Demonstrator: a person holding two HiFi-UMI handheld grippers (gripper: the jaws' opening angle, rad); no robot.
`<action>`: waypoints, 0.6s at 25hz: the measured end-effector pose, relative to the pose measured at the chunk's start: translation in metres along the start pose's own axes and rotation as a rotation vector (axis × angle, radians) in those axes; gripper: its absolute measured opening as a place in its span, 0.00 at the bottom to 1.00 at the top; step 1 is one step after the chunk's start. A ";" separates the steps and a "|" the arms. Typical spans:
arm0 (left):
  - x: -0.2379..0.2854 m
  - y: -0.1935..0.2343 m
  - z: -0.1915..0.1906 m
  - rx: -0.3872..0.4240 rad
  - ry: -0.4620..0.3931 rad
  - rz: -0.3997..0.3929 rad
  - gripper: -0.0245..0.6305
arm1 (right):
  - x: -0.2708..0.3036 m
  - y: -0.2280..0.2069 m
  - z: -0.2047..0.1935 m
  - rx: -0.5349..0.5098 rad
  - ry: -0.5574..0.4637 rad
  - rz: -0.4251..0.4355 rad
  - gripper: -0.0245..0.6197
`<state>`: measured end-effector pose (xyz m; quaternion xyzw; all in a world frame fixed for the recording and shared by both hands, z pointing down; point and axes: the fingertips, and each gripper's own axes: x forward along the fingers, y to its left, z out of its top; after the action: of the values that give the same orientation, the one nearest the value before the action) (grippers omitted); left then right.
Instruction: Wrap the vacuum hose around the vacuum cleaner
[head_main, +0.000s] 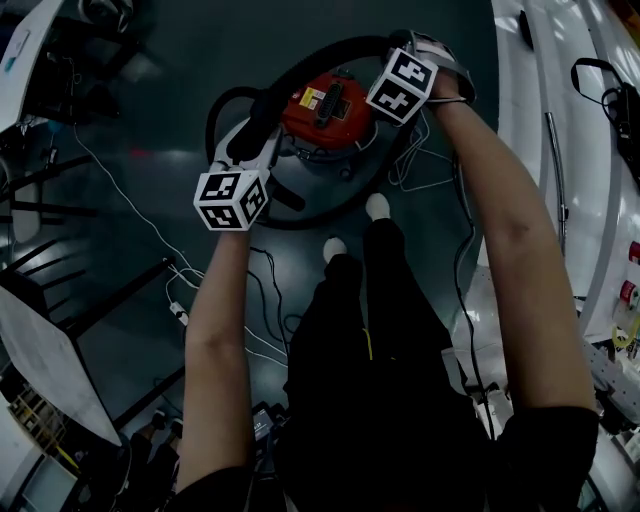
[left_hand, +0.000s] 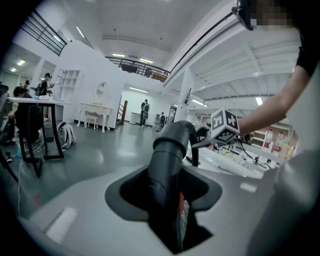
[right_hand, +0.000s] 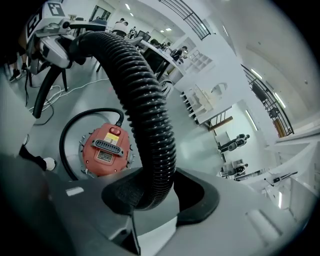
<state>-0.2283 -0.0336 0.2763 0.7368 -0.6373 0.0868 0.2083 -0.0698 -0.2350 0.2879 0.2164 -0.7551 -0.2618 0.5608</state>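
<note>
The vacuum cleaner (head_main: 325, 108) (right_hand: 106, 148) stands on the dark floor, round with a red top. Its black hose (head_main: 330, 48) arcs over it between my two grippers. In the head view my left gripper (head_main: 252, 138) is at the vacuum's left, shut on the hose's smooth black end tube (left_hand: 167, 165). In its own view the left gripper (left_hand: 167, 200) shows the tube running between the jaws. My right gripper (head_main: 405, 47) (right_hand: 150, 192) is at the vacuum's upper right, shut on the ribbed hose (right_hand: 145, 110). A further black loop (head_main: 330, 215) lies on the floor round the vacuum's near side.
The person's shoes (head_main: 378, 206) stand just in front of the vacuum. White cables (head_main: 150, 230) trail over the floor at the left. A white table (head_main: 560, 150) runs along the right side. Dark stand legs (head_main: 120, 295) are at the left.
</note>
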 end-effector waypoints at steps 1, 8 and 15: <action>0.003 0.000 -0.004 -0.006 0.008 0.007 0.31 | 0.004 0.000 0.000 -0.006 -0.005 0.003 0.31; 0.024 0.001 -0.038 -0.041 0.086 0.048 0.30 | 0.039 0.014 -0.001 -0.043 -0.046 0.068 0.31; 0.040 0.014 -0.053 0.023 0.170 0.130 0.32 | 0.065 0.026 0.008 -0.083 -0.095 0.131 0.31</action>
<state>-0.2279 -0.0488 0.3420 0.6863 -0.6627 0.1696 0.2472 -0.0964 -0.2541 0.3502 0.1305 -0.7818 -0.2658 0.5488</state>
